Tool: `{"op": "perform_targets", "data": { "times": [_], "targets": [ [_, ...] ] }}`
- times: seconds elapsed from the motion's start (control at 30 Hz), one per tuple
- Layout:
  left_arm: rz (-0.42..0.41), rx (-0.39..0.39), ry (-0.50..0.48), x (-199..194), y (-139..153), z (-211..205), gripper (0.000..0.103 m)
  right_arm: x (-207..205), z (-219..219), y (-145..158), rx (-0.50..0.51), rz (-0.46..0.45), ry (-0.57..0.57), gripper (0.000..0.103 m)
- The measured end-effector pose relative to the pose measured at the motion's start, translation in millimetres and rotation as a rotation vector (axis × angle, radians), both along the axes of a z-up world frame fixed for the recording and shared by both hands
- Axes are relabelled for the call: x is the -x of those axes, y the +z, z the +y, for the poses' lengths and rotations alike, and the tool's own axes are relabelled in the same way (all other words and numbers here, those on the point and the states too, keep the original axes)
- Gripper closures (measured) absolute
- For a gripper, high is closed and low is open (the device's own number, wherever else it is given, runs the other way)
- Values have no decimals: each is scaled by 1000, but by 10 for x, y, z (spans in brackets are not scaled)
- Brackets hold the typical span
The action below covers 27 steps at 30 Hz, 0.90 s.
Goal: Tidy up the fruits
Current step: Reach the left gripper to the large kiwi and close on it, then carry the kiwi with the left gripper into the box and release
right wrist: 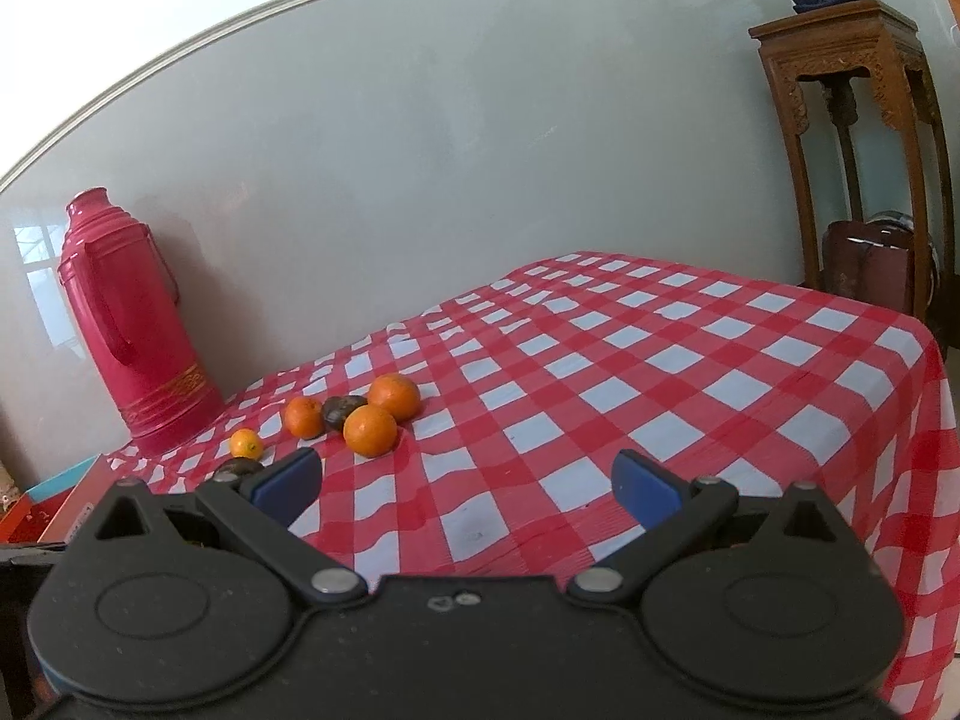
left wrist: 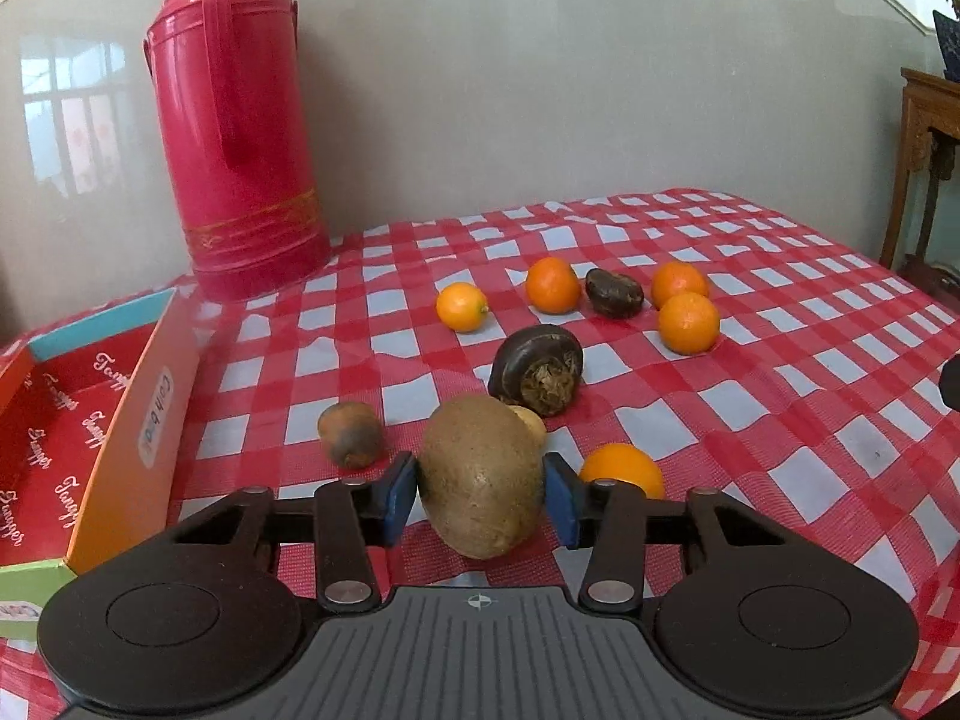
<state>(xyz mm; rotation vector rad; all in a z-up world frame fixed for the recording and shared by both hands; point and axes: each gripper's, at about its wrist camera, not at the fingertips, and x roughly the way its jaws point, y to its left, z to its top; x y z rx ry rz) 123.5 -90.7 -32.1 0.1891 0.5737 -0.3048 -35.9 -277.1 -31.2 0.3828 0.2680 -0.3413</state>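
My left gripper [left wrist: 480, 495] is shut on a brown potato-like fruit [left wrist: 480, 474], both blue pads against its sides, just above the checked cloth. Behind it lie a dark water chestnut [left wrist: 536, 368], a small yellowish piece [left wrist: 531, 423], a blotchy brown-orange fruit [left wrist: 350, 434] and an orange [left wrist: 621, 468]. Farther back are a kumquat [left wrist: 461, 306], three oranges [left wrist: 552, 284] and a second dark chestnut [left wrist: 614, 293]. My right gripper [right wrist: 468, 483] is open and empty above the cloth; the orange cluster [right wrist: 370, 430] lies ahead to its left.
An open red and orange cardboard box [left wrist: 129, 426] sits at the left table edge. A tall red thermos [left wrist: 237, 120] stands against the wall behind it. A wooden stand [right wrist: 852, 138] is beyond the table's right edge. The checked cloth [right wrist: 660, 372] spreads to the right.
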Motion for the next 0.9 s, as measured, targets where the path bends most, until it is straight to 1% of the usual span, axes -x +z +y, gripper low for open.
{"op": "perform_targets", "data": {
  "times": [0.23,0.37,0.47,0.57,0.67,0.73,0.9],
  "targets": [
    [5,37,16,2,21,89,59,-17,36,-2,11,2,7,5],
    [-45,19,43,46,106,173,60,-33,70,-2,16,6,13,5],
    [-94,9,72,74,229,283,60,-42,101,-3,20,7,21,5],
    [-162,-7,130,77,399,493,60,-64,149,-3,23,10,36,5],
    [-188,-25,212,6,509,773,60,-96,205,-3,20,11,52,5],
    [-181,-30,280,-73,536,1005,60,-125,239,-5,19,15,61,5],
    [-86,-15,444,-326,451,1579,60,-191,368,-1,25,19,89,5]
  ]
}}
